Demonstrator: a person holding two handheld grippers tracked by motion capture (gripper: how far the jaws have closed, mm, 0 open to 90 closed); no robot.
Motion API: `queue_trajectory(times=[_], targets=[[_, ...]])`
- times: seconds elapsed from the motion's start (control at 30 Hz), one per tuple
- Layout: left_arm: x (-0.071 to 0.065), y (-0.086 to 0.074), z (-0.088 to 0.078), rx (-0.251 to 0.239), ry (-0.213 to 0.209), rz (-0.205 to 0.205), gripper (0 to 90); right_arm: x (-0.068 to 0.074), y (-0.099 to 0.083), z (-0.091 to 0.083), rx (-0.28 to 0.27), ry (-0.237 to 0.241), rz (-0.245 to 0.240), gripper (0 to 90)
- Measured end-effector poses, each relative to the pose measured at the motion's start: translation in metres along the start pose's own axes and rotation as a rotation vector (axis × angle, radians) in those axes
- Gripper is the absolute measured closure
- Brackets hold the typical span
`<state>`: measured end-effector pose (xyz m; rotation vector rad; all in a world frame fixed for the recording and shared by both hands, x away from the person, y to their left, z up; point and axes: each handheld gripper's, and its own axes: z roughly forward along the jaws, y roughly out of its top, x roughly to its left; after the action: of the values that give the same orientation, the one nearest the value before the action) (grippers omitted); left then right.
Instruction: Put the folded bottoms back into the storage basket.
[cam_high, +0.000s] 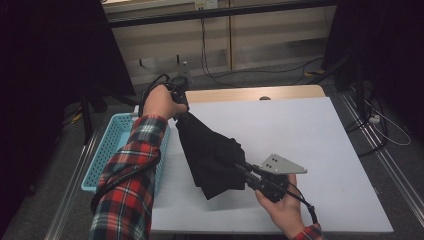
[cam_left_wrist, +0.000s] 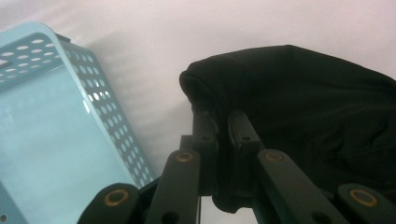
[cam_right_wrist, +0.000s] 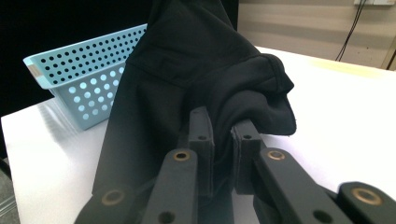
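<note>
A folded black garment (cam_high: 210, 155) hangs stretched between my two grippers, lifted a little above the white table (cam_high: 310, 150). My left gripper (cam_high: 181, 111) holds its far end beside the basket, jaws shut on a thick fold of the black garment (cam_left_wrist: 299, 107). The same gripper (cam_left_wrist: 223, 122) looks down on the table and basket. My right gripper (cam_high: 241, 169) pinches the near end, close to the table's front. In the right gripper view the gripper (cam_right_wrist: 223, 125) has its jaws closed on a bunched edge of the black garment (cam_right_wrist: 187, 60).
A light blue perforated basket (cam_high: 107, 150) stands at the table's left edge, also seen as the basket (cam_left_wrist: 42, 121) and the basket (cam_right_wrist: 84, 74). Its inside looks bare. Cables run along the floor (cam_high: 280, 75) behind the table.
</note>
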<state>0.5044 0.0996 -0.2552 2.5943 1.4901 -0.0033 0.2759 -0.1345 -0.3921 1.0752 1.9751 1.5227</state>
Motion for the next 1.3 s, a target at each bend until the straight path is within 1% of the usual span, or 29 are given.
queue_trajectory(times=[0.13, 0.23, 0.3, 0.37, 0.43, 0.57, 0.63, 0.77, 0.97, 1.03, 1.13, 1.3], targets=[[0.005, 0.000, -0.008, -0.002, 0.008, -0.005, 83.8, 0.000, 0.005, 0.003, -0.008, 0.009, -0.001, 82.1], [0.008, 0.001, -0.012, -0.001, 0.004, -0.008, 83.8, 0.001, 0.010, 0.007, -0.014, 0.022, -0.002, 82.0], [0.011, 0.001, -0.016, 0.001, 0.020, -0.010, 83.8, 0.003, 0.013, 0.009, -0.020, 0.024, -0.009, 82.1], [0.012, 0.002, -0.019, -0.002, 0.017, -0.011, 83.8, 0.005, 0.015, 0.011, -0.026, 0.030, -0.009, 82.1], [0.012, 0.002, -0.024, -0.005, 0.027, -0.010, 83.8, 0.006, 0.017, 0.014, -0.030, 0.033, -0.013, 82.1], [0.016, 0.003, -0.034, -0.018, 0.032, -0.015, 83.8, 0.009, 0.020, 0.018, -0.043, 0.040, -0.018, 82.1], [0.020, 0.002, -0.037, -0.015, 0.041, -0.019, 83.8, 0.011, 0.022, 0.020, -0.049, 0.044, -0.019, 82.1], [0.027, 0.000, -0.044, -0.017, 0.039, -0.030, 83.8, 0.015, 0.027, 0.024, -0.056, 0.057, -0.021, 82.1], [0.037, -0.005, -0.058, -0.036, 0.049, -0.050, 83.8, 0.026, 0.036, 0.033, -0.070, 0.083, -0.031, 82.1], [0.041, -0.007, -0.063, -0.041, 0.059, -0.058, 83.8, 0.030, 0.040, 0.036, -0.078, 0.091, -0.038, 82.1], [0.048, -0.010, -0.071, -0.051, 0.063, -0.068, 83.8, 0.035, 0.046, 0.040, -0.083, 0.097, -0.054, 82.1], [0.060, -0.017, -0.077, -0.061, 0.061, -0.093, 83.8, 0.041, 0.053, 0.049, -0.090, 0.106, -0.059, 82.1]])
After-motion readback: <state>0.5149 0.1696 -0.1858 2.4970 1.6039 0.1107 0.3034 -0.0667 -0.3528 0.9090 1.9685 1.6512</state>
